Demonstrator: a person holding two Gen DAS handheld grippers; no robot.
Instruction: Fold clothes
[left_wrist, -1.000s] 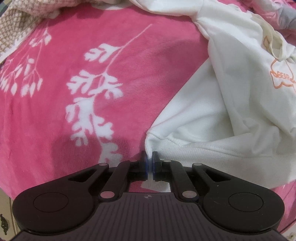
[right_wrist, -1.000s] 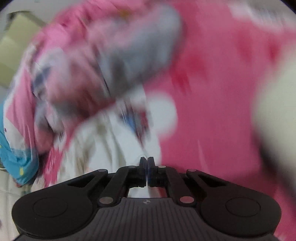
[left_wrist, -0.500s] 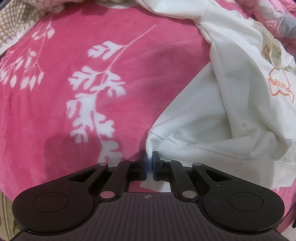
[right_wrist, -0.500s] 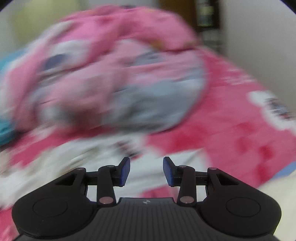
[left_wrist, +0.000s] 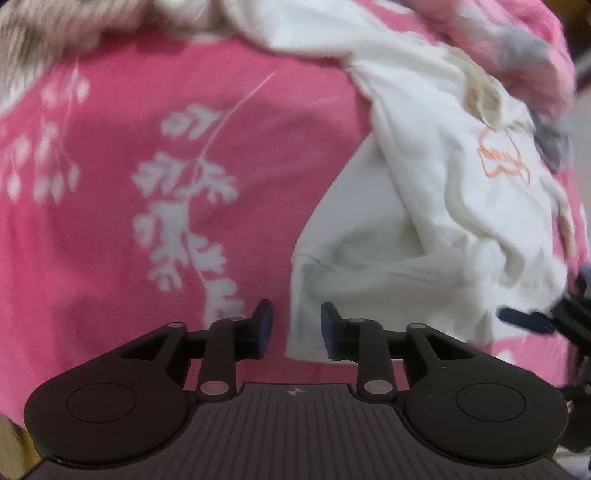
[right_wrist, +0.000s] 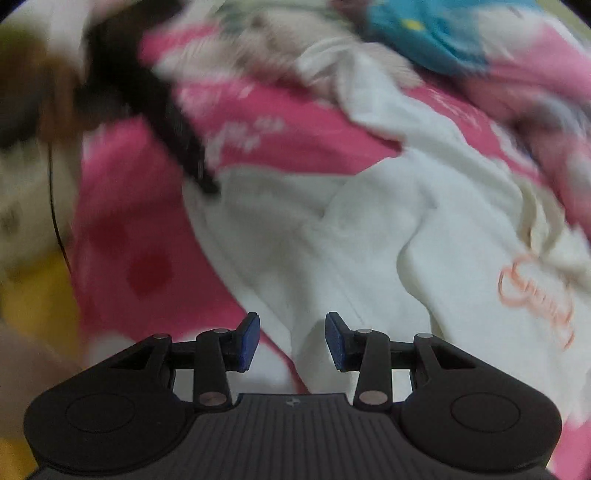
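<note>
The white sweatshirt (left_wrist: 424, 229) lies crumpled on the pink blanket (left_wrist: 110, 221). The left gripper (left_wrist: 293, 325) has just been opening over its hem corner, pads not pressing; the right gripper (right_wrist: 291, 341) hangs released above it.

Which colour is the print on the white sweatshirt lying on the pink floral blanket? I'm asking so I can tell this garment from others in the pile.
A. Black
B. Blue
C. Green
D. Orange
D: the outlined motif and lettering on the white sweatshirt are orange in the left wrist view, and the right wrist view shows the same orange script on it, above the pink floral blanket.
</note>
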